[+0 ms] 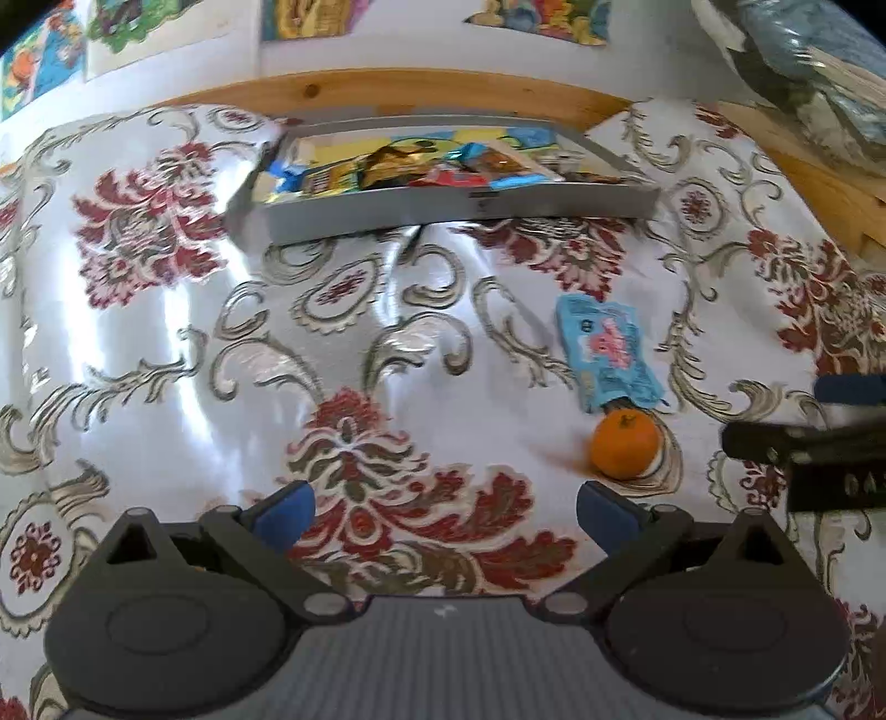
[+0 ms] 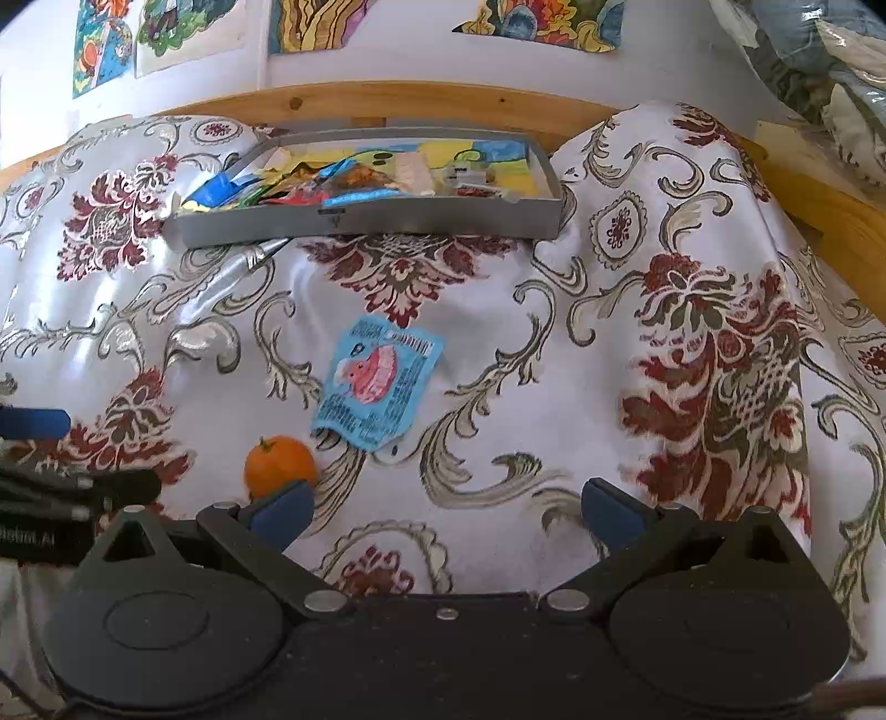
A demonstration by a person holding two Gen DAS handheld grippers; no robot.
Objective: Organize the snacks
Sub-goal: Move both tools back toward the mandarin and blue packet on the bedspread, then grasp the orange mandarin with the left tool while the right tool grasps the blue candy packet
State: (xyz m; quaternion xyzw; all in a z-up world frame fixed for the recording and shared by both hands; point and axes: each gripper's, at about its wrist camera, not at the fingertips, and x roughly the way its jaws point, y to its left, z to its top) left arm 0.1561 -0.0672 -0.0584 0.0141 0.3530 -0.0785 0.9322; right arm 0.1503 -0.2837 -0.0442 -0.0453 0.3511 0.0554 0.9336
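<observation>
A grey tray [image 1: 459, 213] [image 2: 387, 221] holding several snack wrappers rests at the far side of the patterned cloth. A light-blue snack packet [image 1: 606, 354] [image 2: 382, 382] lies flat on the cloth, and a small orange [image 1: 626, 443] [image 2: 277, 465] sits just in front of it. My left gripper [image 1: 443, 512] is open and empty, to the left of the orange and nearer than it. My right gripper [image 2: 446, 512] is open and empty, nearer than the packet, with its left fingertip [image 2: 285, 509] just in front of the orange.
The floral tablecloth [image 1: 166, 360] [image 2: 664, 360] covers a table with a wooden rail [image 1: 415, 91] behind it. Colourful pictures [image 2: 310, 22] hang on the white wall. Bagged items [image 1: 819, 72] are stacked at the far right. Each gripper shows at the other view's edge.
</observation>
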